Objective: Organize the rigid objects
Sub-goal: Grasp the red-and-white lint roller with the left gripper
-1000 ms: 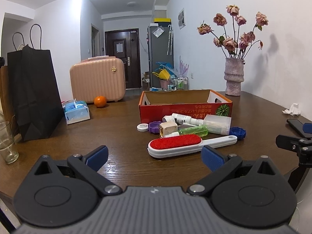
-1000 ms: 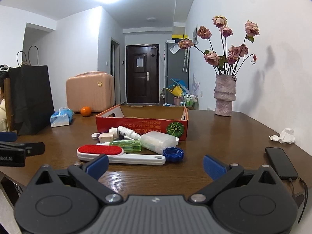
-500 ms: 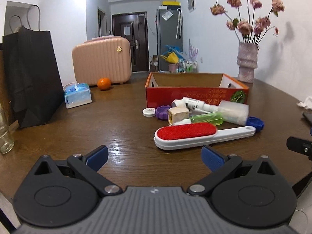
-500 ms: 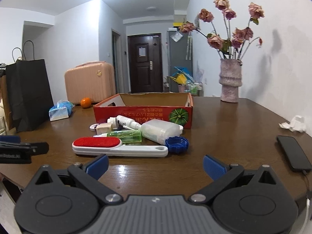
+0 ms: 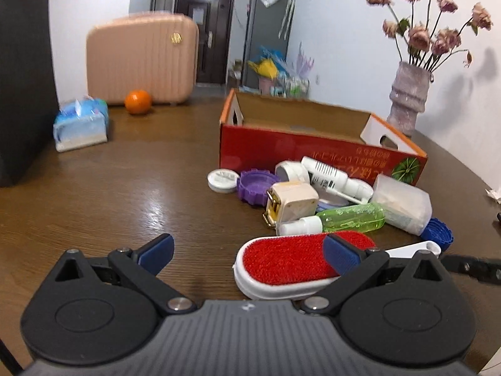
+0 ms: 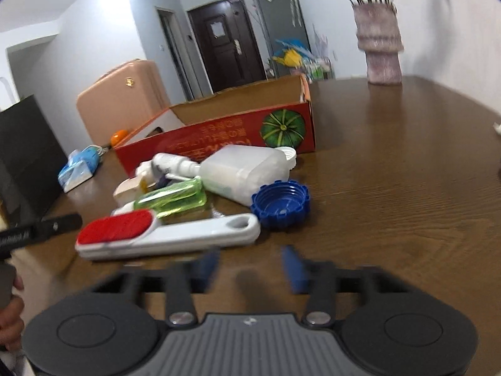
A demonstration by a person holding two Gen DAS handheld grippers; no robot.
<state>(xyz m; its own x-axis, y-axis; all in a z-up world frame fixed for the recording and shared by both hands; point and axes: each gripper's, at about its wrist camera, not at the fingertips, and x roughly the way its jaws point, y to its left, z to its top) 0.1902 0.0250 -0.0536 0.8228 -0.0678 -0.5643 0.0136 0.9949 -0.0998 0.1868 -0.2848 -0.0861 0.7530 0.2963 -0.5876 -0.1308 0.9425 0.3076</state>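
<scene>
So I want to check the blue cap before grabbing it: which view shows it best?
The right wrist view: the blue cap lies whole, open side up, beside the lint brush handle. The left wrist view shows only part of it at the far right.

A brown wooden table (image 5: pixel 94 194) carries several background items. A black paper bag (image 5: pixel 22 87) stands at its left edge, with a blue tissue pack (image 5: pixel 81 123) beside it. An orange (image 5: pixel 137 101) lies just in front of a pink suitcase (image 5: pixel 142 61). A ribbed vase (image 5: pixel 408 97) holding dried pink flowers (image 5: pixel 438 25) stands near the white wall. A dark door (image 6: pixel 224 44) is visible at the far end.
</scene>
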